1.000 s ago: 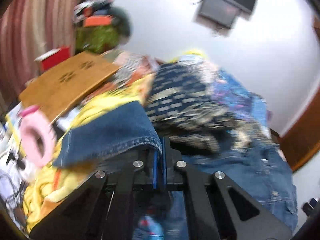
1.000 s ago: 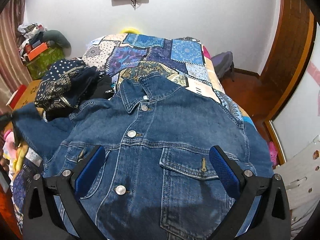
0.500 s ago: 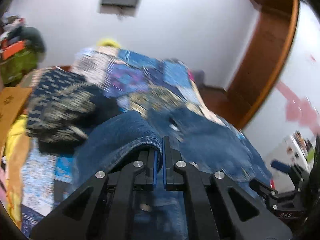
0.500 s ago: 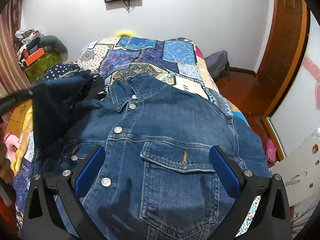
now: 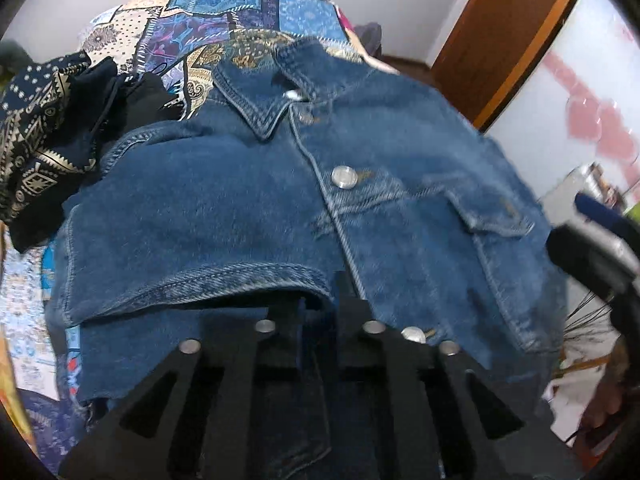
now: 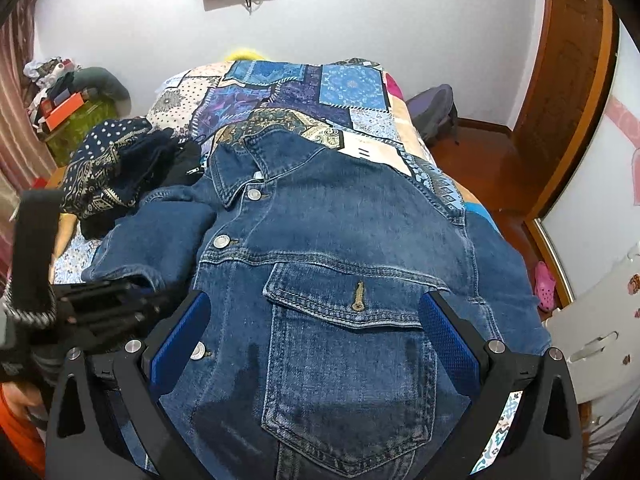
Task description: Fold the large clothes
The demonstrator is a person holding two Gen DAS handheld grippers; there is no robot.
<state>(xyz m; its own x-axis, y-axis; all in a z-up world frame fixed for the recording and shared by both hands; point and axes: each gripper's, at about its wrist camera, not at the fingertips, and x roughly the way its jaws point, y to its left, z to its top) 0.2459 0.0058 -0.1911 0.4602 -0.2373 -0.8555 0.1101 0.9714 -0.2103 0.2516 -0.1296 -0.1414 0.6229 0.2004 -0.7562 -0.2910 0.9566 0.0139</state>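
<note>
The left gripper (image 5: 316, 312) pinches the sleeve cuff (image 5: 192, 284) across the denim jacket (image 6: 340, 240) on the bed's left edge, while the right gripper (image 6: 312, 328) hovers wide over the chest pocket (image 6: 344, 304).

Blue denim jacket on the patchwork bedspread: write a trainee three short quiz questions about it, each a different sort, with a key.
1. True or false: the left gripper is shut on the cuff of the sleeve of the blue denim jacket.
2. The right gripper, its jaws wide, hovers above the jacket's: A) collar B) flapped chest pocket C) hem
3. Fill in: the sleeve lies folded across the jacket's ____.

Key: 1 true; 2 B; 3 front
</note>
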